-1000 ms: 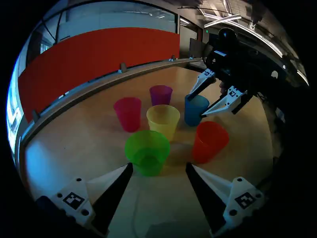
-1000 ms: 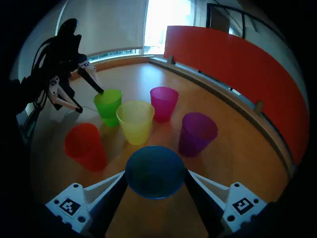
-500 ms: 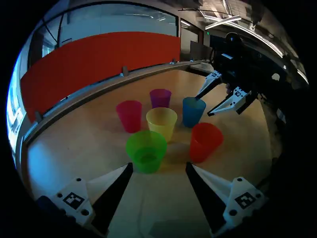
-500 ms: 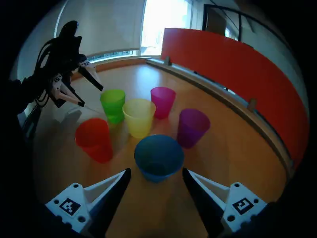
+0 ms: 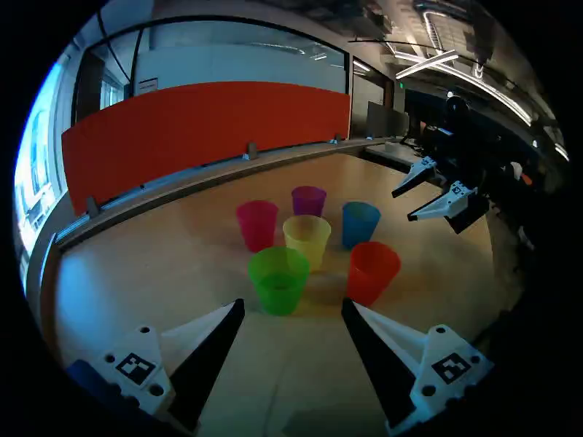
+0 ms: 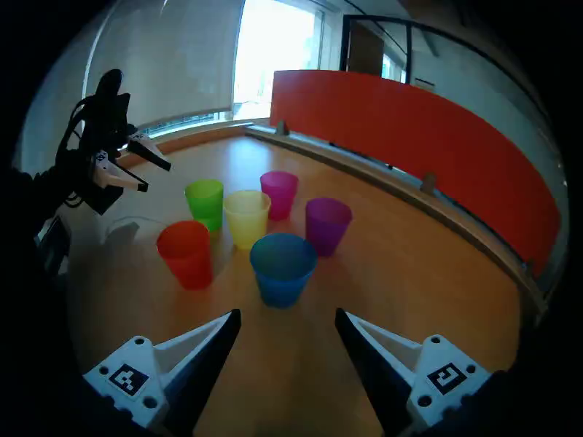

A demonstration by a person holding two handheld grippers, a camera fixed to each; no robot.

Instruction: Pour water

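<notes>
Seen from the left gripper view, the foot of the yellow cup (image 5: 307, 233) sits partly behind the green cup (image 5: 278, 280), and the base of the purple cup (image 5: 309, 198) behind the yellow. Whoever holds the right gripper (image 5: 401, 207) is lost in shadow.

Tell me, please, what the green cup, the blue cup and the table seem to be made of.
The green cup looks like thin translucent plastic: light glows through its wall. The blue cup seems to be the same plastic, smooth and slightly see-through. The table is wood or wood-look laminate, warm brown with a soft sheen; I cannot tell which.
</notes>
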